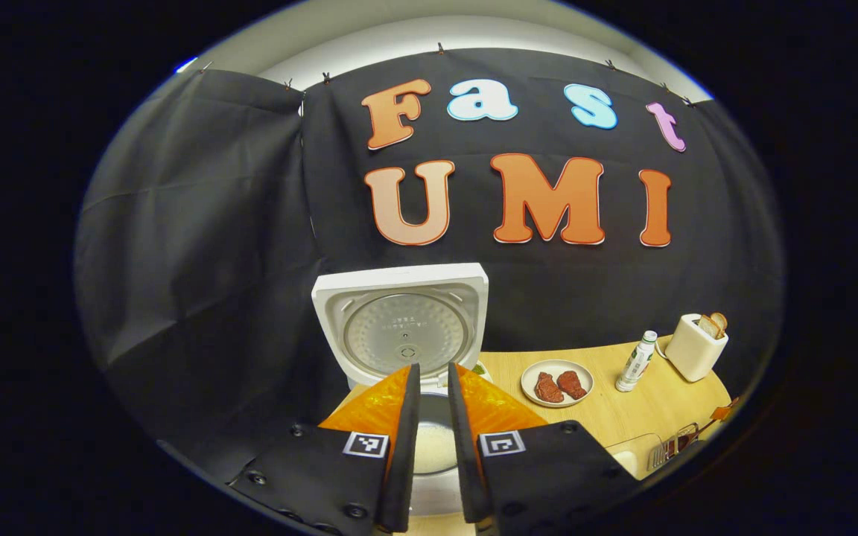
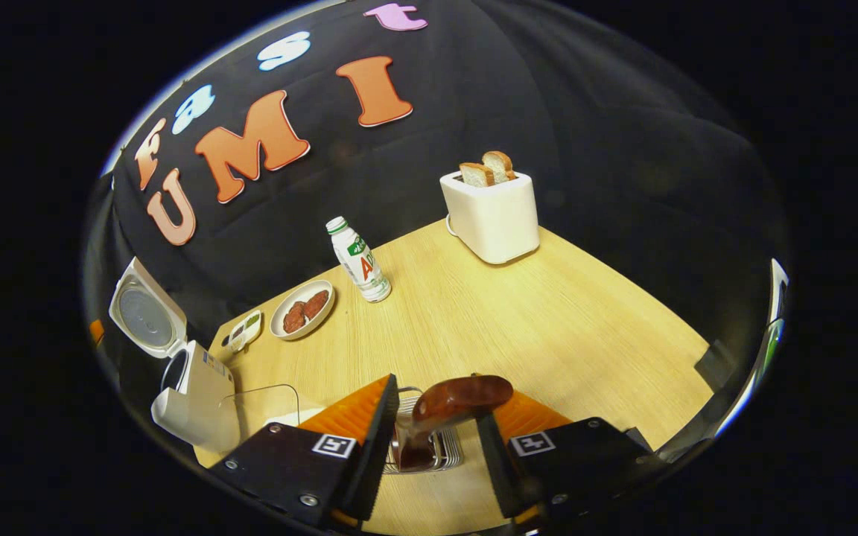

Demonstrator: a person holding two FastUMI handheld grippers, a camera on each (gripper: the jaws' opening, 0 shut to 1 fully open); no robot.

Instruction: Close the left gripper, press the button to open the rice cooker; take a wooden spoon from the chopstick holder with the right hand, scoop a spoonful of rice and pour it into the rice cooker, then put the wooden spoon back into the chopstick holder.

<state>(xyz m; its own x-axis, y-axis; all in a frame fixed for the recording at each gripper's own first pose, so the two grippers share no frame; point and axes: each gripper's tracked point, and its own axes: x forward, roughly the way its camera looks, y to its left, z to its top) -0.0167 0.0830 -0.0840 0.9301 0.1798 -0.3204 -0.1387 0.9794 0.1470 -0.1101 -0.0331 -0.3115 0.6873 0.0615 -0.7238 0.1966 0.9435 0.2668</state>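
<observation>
Table (image 2: 548, 313): toaster (image 2: 492, 216); bottle (image 2: 358, 260); plate (image 2: 302, 309); rice cooker (image 2: 194, 394).

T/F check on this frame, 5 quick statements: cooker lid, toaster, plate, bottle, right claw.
1. The rice cooker lid is up. True.
2. The toaster is empty. False: two bread slices stick out of its top.
3. The plate holds two reddish-brown pieces. True.
4. The bottle lies on its side on the table. False: it stands upright, leaning in the fisheye image.
5. The right claw is shut tight on the wooden spoon. False: its fingers stand apart, and the spoon sits between them in the holder.
</observation>
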